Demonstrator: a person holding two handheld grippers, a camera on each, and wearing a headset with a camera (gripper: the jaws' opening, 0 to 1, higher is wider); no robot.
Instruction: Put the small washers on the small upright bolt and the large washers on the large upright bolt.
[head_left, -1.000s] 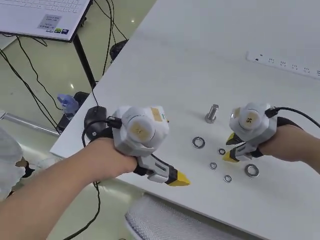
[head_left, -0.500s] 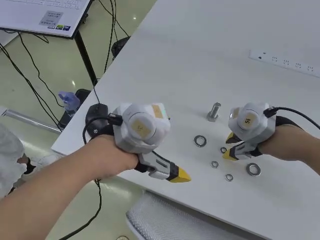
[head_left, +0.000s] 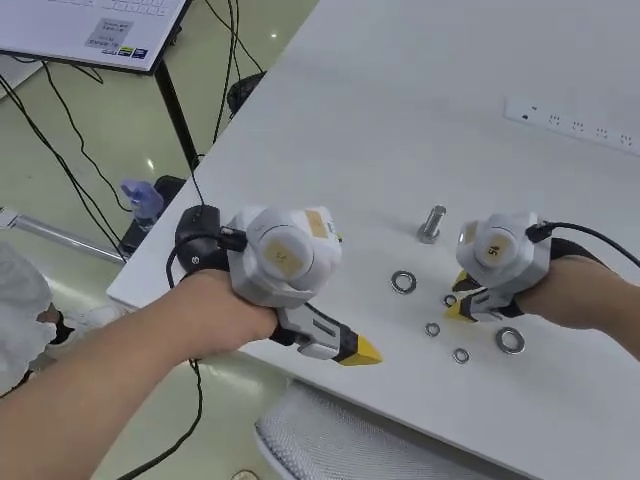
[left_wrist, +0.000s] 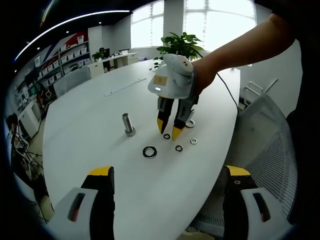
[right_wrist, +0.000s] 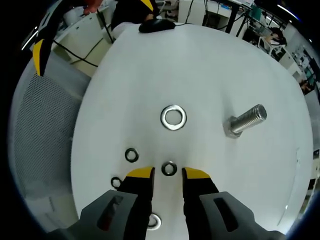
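Near table front edge (head_left: 420, 395) | L tongs (left_wrist: 167, 172) wide | R tongs (left_wrist: 168, 130) straddle sm washer (right_wrist: 169, 168)

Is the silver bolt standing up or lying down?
Standing up. The bolt sits on its head on the table, with its shaft pointing up.

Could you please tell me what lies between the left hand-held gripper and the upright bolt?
One large washer lies flat there, as the head view shows.

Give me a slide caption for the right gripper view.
Right gripper, jaws open either side of a small washer on the white table; large washer and upright bolt beyond.
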